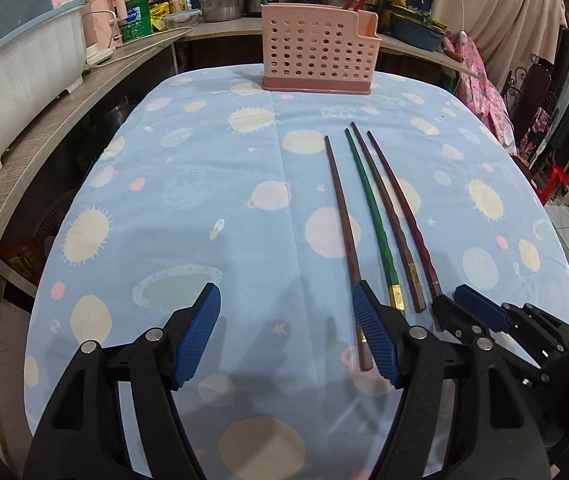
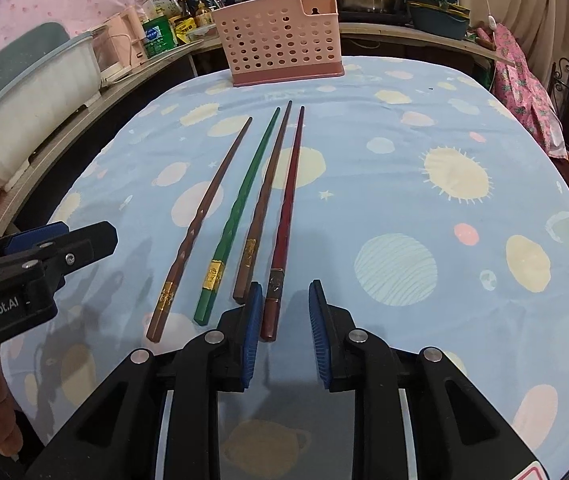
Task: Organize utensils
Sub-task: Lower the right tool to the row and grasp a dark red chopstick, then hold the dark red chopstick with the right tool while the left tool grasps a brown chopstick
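Note:
Several chopsticks lie side by side on the blue planet-print tablecloth [image 2: 404, 160]: a brown one [image 2: 200, 224], a green one [image 2: 240, 208], another brown one [image 2: 264, 200] and a dark red one [image 2: 288, 208]. A pink perforated utensil holder [image 2: 280, 40] stands at the table's far edge and holds some chopsticks. My left gripper [image 1: 284, 332] is open, its right finger beside the leftmost brown chopstick [image 1: 344, 232]. My right gripper [image 2: 286, 328] is open, with the dark red chopstick's thick end between its fingers. The holder [image 1: 318, 48] also shows in the left view.
A white dish rack [image 1: 20, 76] sits on a wooden counter [image 1: 64, 120] at the left. Bottles, pots and a blue basin [image 1: 416, 32] crowd the back shelf. Pink cloth [image 2: 524, 80] hangs at the right. The left gripper [image 2: 36, 256] shows at the right view's left edge.

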A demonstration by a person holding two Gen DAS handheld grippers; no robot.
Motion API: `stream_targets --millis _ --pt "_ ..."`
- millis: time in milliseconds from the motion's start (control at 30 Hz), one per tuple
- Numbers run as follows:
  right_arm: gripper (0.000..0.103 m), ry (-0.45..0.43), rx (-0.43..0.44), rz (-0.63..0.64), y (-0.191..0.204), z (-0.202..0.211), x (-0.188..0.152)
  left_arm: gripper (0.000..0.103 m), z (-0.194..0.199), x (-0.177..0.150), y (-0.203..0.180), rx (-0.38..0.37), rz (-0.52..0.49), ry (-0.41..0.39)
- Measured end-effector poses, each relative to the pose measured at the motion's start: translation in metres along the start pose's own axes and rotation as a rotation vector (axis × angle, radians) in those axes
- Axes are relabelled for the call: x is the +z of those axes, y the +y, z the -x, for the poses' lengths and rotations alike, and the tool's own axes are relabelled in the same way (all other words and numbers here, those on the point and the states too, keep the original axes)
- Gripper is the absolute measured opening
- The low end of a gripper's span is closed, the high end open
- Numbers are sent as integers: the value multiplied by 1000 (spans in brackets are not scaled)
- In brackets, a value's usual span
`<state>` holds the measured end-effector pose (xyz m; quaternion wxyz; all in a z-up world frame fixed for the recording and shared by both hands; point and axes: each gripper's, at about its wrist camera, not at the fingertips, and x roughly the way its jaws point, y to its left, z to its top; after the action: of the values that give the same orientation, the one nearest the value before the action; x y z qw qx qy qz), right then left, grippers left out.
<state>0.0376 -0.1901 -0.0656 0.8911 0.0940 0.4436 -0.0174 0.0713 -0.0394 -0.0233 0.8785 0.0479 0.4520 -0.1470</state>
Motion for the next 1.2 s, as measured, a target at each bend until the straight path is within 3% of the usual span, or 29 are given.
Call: stream_targets --millis 233,600,733,900,1067,1200 --pt "8 -15 -35 17 0 -2 -1 68 -5 -10 -14 -23 -35 25" --pt "7 -21 -30 8 -4 -1 -4 67 -22 -20 -23 -36 -50 73" --pt "7 -22 -30 8 -4 -1 -4 58 -29 -22 -21 -36 -45 95" --pt "7 -22 -30 8 -4 -1 -4 56 -31 -23 -22 -24 -53 90" --pt "7 -22 -30 8 -4 -1 -4 41 -31 -22 -18 -17 -47 81" --pt "7 -22 -26 5 -4 -1 -4 16 -31 -20 -15 -24 -38 82"
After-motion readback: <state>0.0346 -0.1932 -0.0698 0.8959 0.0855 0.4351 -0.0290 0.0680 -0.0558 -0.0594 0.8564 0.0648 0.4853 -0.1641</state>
